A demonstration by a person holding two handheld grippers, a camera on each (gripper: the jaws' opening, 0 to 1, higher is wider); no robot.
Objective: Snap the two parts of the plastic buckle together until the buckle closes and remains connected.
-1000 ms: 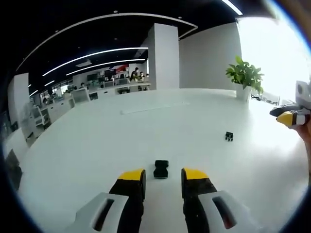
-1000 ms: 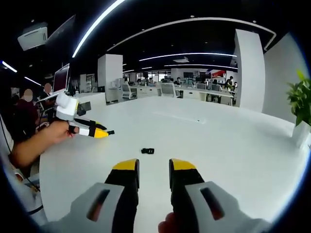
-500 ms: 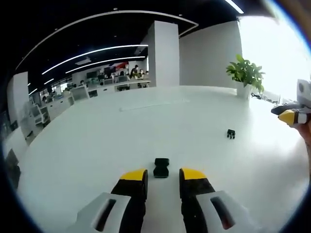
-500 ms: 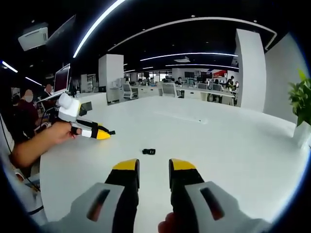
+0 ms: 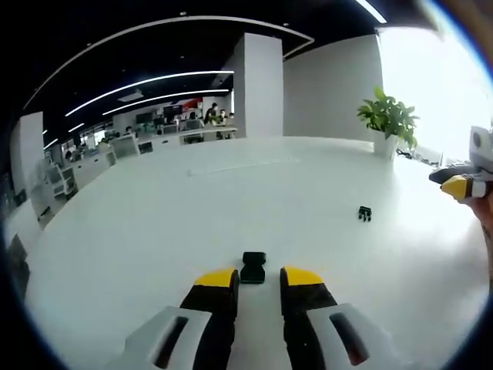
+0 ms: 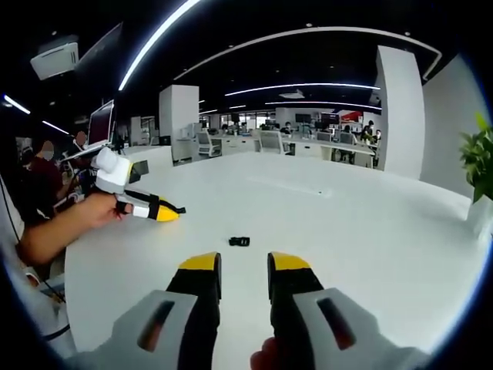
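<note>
The left gripper (image 5: 257, 279), open and empty, has closed in on the black plastic buckle socket (image 5: 253, 267), ready to grasp.

Left gripper view: strong daylight from the right edge; the window area behind the potted plant (image 5: 390, 120) is blown out to white, and glare washes the white table (image 5: 154, 231) nearby. Ceiling light strips (image 5: 146, 83) bend into arcs (fisheye distortion, worst toward the edges). Background desks are soft and low in detail.

Right gripper view: dimmer, dark ceiling, lit mainly by overhead strips. Table evenly bright, shadows faint and diffuse. Small black buckle part (image 6: 239, 241) is sharp enough to locate, too small to resolve detail.
</note>
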